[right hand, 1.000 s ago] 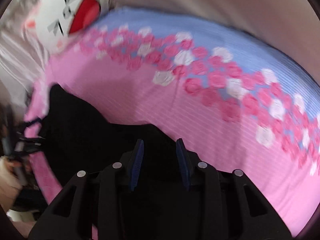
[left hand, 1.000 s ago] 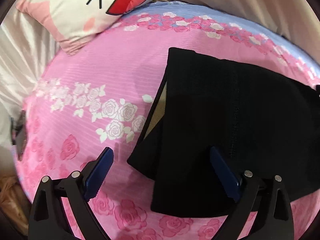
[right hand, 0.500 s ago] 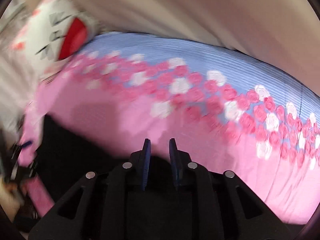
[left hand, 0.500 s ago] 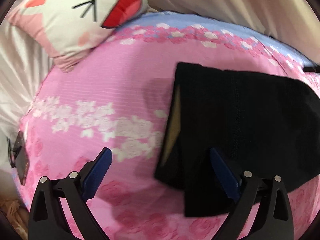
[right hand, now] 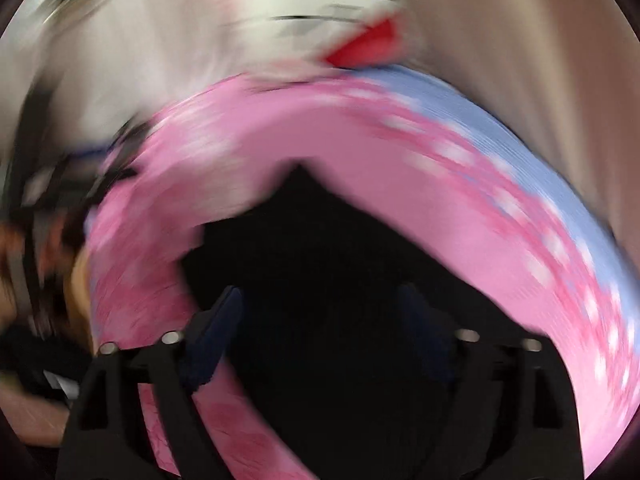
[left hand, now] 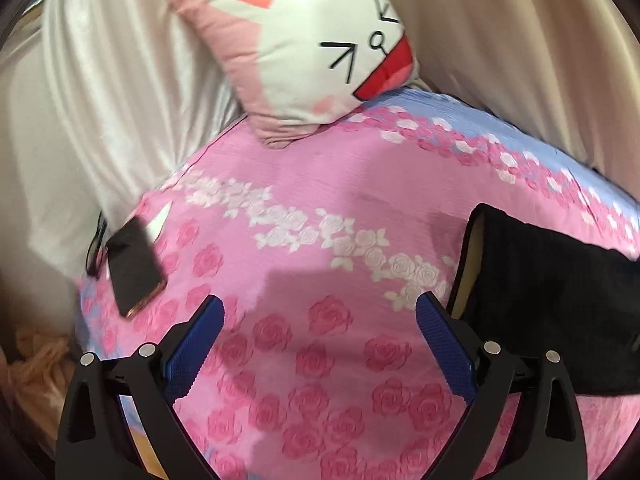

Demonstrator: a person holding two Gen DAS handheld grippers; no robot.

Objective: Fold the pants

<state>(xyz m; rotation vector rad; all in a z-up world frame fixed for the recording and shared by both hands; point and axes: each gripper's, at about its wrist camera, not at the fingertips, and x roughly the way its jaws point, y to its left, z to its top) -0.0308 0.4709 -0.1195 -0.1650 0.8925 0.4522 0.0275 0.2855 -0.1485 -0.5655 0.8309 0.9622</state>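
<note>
- Left claw: fingers spread wide, blue pads facing each other, nothing between them. It hangs over the bare pink rose-print bedspread.
- Black pants: folded, lying flat on the bedspread at the right edge of the left wrist view. The folded bundle lies just beside and behind the right finger of the left claw; contact cannot be told. A tan inner layer shows along the left edge of the bundle.
- Right claw: fingers spread apart, positioned directly over the black pants. The view is heavily motion-blurred; no fabric is seen pinched between the pads, and whether the fingertips touch the cloth cannot be told.
- Bedspread: pink with rose bands, changing to a blue strip at the far edge.
- Rabbit-face cushion: pink and white, resting at the far edge of the bed, well apart from the pants.
- Dark phone: lies face up on the left edge of the bedspread, with a thin black cable just beside it.
- White satin drape: hangs behind the bed at the left; a beige curtain hangs at the right.
</note>
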